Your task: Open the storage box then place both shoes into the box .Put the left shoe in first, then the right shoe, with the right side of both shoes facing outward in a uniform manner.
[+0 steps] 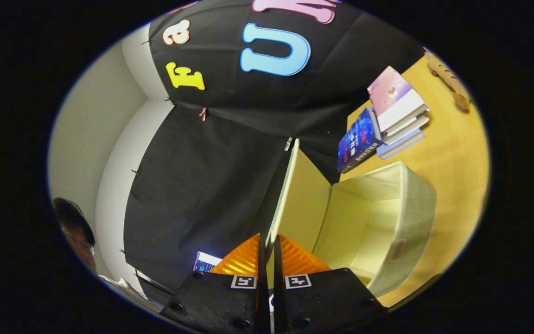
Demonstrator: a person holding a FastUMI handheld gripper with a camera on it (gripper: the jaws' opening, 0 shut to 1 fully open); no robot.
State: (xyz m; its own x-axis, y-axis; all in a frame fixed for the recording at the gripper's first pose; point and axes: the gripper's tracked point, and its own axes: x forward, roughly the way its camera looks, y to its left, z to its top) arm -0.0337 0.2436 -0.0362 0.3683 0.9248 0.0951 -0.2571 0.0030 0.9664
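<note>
- Beyond the fingers on the left, a person point(74, 236) stands against a pale wall point(86, 139), beside the black cloth of the booth point(202, 185).
- Just past that, low down and close to the left finger, a small lit screen point(206, 260) shows under the edge of the cloth.
- At the middle, the gripper point(266, 253) is clenched on the lid point(300, 195) of the storage box point(387, 232): both fingers press on the lid's thin edge, one on each face, with hardly any gap between them.
- The lid stands raised, swung away from the box's mouth and running from the fingertips toward the cloth.
- Right of the lid, the box lies open on the wooden table point(457, 167), its pale inside bare as far as can be seen.
- Beyond the box, a stack of books point(399, 109) lies on the table, with a dark blue book point(357, 144) leaning against it.
- Farthest right, at the table's far edge, lies a small tan thing point(450, 81), too blurred to name.
</note>
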